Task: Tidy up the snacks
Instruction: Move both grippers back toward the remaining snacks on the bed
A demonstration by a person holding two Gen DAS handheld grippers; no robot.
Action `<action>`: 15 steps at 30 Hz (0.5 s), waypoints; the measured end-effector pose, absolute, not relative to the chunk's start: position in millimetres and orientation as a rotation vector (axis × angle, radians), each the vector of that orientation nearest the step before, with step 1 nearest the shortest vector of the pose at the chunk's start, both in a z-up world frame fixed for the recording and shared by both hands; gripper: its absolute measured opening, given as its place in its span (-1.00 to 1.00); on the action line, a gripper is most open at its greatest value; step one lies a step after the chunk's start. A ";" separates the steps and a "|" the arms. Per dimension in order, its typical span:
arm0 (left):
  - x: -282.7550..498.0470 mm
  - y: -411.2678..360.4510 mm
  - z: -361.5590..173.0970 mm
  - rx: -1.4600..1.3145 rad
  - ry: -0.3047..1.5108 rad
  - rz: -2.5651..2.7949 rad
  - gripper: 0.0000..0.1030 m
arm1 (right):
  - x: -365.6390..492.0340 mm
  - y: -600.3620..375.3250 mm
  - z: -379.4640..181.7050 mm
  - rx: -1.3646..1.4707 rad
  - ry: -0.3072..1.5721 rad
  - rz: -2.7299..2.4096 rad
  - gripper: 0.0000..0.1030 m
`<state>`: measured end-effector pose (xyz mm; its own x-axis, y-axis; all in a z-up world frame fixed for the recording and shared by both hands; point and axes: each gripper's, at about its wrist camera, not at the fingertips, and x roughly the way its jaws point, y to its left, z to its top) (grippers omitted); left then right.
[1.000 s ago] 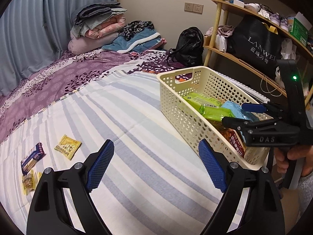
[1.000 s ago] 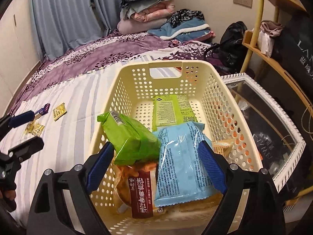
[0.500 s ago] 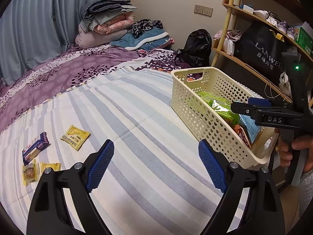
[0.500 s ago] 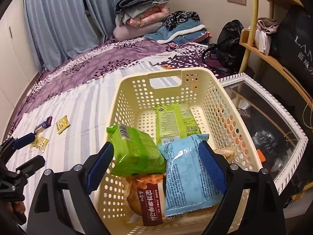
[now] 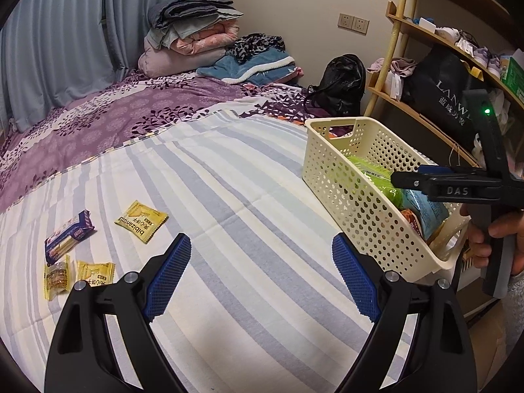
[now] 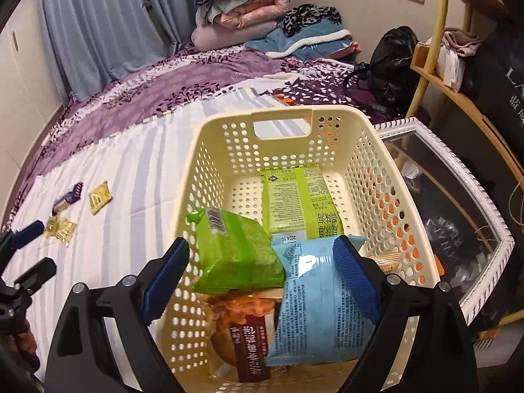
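A cream perforated basket [image 6: 229, 150] [image 5: 330, 170] sits at the bed's right edge. Inside lie a green pack [image 6: 235, 252], a lime flat pack [image 6: 298, 203], a light blue pack [image 6: 321, 304] and a red-labelled snack [image 6: 250, 344]. My right gripper [image 6: 262, 275] hovers open above them, holding nothing. My left gripper [image 5: 262, 275] is open over the striped sheet, empty. To its left lie a yellow packet [image 5: 141, 221], a blue-and-white wafer pack [image 5: 67, 239], a second small yellow packet [image 5: 95, 271] and a clear-wrapped snack [image 5: 56, 276].
Folded blankets [image 5: 193, 39] and a black bag [image 5: 340, 85] lie at the far end of the bed. A wooden shelf [image 5: 422, 121] stands right of the basket, with a white-framed glass panel [image 6: 452, 216] beside it. A hand [image 5: 497, 239] holds the right gripper's handle.
The left gripper's view has swung left across the sheet, bringing the loose snacks nearer and pushing the basket further right. The right gripper has drawn back slightly from the basket, still open.
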<state>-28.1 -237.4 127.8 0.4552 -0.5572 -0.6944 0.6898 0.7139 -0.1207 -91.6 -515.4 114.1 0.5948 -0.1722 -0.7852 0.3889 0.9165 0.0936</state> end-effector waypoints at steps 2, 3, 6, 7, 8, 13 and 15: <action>-27.7 -234.4 126.8 0.186 0.782 -0.771 0.73 | -94.0 -511.4 118.5 0.277 0.861 -0.316 0.72; -27.1 -232.8 126.2 0.185 0.783 -0.769 0.73 | -94.4 -509.1 120.9 0.275 0.854 -0.315 0.72; -25.5 -226.4 123.4 0.174 0.790 -0.758 0.73 | -96.4 -498.7 129.7 0.273 0.818 -0.299 0.72; -24.5 -223.8 122.0 0.169 0.794 -0.751 0.73 | -96.7 -494.8 133.1 0.273 0.803 -0.289 0.72; -23.7 -221.7 120.7 0.166 0.798 -0.746 0.73 | -97.2 -492.5 135.4 0.272 0.792 -0.282 0.72; -18.7 -205.3 116.1 0.144 0.806 -0.714 0.73 | -91.6 -466.9 147.0 0.241 0.736 -0.231 0.72; -15.9 -196.8 114.8 0.131 0.810 -0.698 0.73 | -87.8 -456.9 148.6 0.232 0.728 -0.208 0.72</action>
<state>-15.9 -196.8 114.8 0.4819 -0.5225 -0.7034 0.6185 0.7714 -0.1493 -87.8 -456.9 148.6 0.7280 -0.1068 -0.6772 0.2668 0.9541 0.1363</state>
